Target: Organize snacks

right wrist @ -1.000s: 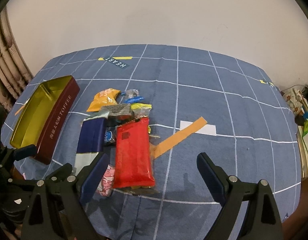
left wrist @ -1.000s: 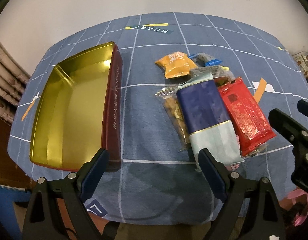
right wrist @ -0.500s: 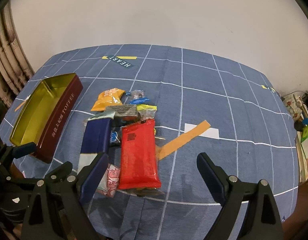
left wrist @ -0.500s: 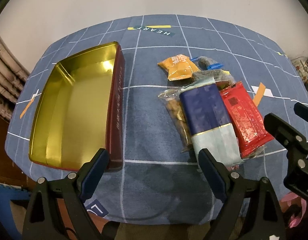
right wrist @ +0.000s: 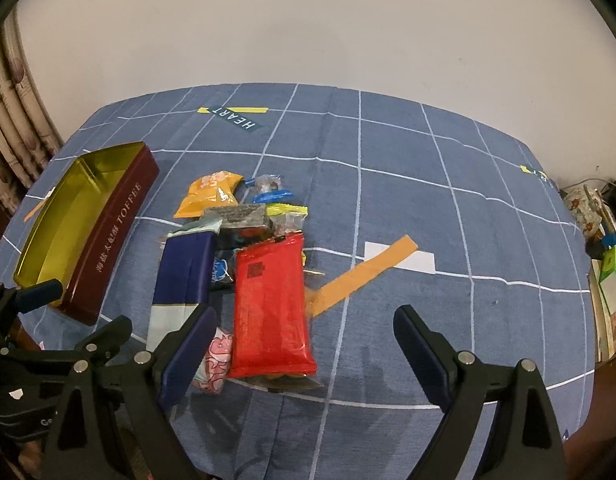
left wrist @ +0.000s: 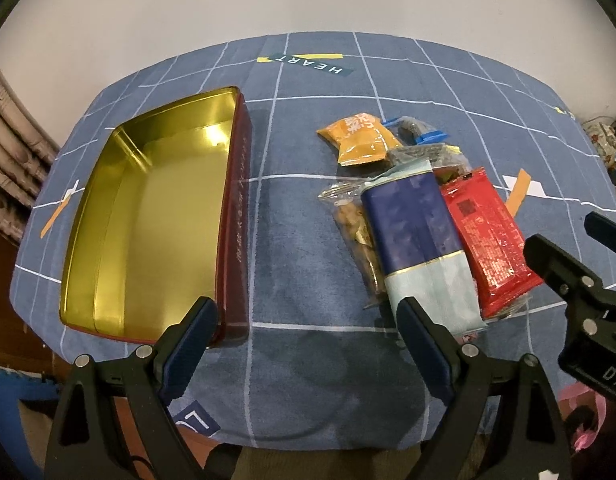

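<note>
Both tongs are hanging low over the near edge of the worktop (right wrist: pixel 388 200), jaws spread apart, gripping nothing. Left tongs (left wrist: pixel 308 344) are sitting between the tin and the pile; right tongs (right wrist: pixel 304 344) are sitting just right of the red packet's near end.

The snacks are lying heaped mid-worktop; the open tin (left wrist: pixel 148 216) is waiting empty at the left, well apart from them.

Step in hand, by my reading: the first pick. The red packet (right wrist: pixel 270 308) is lying on top and nearest the right tongs, so it looks the sensible start. Pinching across its narrow width, near the middle, should stop it drooping; a slick foil skin may slip under a shallow bite.

Materials:
- Tin: rigid, gold-lined, maroon outer wall, rounded corners.
- Navy-and-pale-blue packet (left wrist: pixel 418 240): long, flat, matte.
- Orange pouch (left wrist: pixel 358 138): crinkled, puffy, at the far end.
- Clear bag (left wrist: pixel 354 228): thin film, partly tucked under the navy packet.
- Pink wrapper (right wrist: pixel 216 362): small, half hidden.
- Cloth: soft blue, white grid lines.
</note>
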Action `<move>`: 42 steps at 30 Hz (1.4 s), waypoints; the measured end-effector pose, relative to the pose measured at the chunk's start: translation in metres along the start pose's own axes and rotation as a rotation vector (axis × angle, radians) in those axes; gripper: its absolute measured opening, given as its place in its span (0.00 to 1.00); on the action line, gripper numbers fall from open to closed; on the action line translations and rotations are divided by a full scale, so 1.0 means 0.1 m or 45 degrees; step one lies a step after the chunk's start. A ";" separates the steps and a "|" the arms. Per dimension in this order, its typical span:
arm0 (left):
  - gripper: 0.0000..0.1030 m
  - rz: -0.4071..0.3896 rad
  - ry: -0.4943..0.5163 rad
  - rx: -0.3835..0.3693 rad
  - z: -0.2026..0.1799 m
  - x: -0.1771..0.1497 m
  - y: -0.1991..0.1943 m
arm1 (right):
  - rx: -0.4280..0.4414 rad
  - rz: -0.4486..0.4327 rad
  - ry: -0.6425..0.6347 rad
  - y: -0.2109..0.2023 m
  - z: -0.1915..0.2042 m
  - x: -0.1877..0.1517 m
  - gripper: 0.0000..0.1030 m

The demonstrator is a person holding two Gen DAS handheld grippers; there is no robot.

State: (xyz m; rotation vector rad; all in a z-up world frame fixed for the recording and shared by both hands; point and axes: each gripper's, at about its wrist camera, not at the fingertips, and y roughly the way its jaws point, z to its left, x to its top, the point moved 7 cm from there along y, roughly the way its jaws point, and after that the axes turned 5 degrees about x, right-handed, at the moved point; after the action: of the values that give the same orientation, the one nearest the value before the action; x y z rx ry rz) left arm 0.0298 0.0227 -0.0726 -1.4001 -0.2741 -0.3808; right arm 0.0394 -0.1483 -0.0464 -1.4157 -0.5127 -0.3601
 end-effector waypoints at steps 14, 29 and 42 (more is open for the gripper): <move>0.87 -0.015 0.002 0.003 -0.01 0.04 -0.04 | 0.018 0.012 -0.014 0.03 0.05 -0.01 0.89; 0.87 -0.022 -0.072 0.013 0.25 0.13 -0.09 | 0.029 0.014 -0.030 0.05 0.08 0.00 0.89; 0.87 -0.003 -0.083 -0.034 0.25 0.15 -0.08 | 0.038 0.143 -0.068 0.40 0.10 -0.02 0.76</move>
State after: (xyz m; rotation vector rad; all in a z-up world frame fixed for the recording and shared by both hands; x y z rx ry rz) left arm 0.0416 0.0447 -0.0558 -1.4402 -0.3249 -0.3427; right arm 0.0575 -0.1329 -0.0799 -1.4215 -0.4780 -0.2242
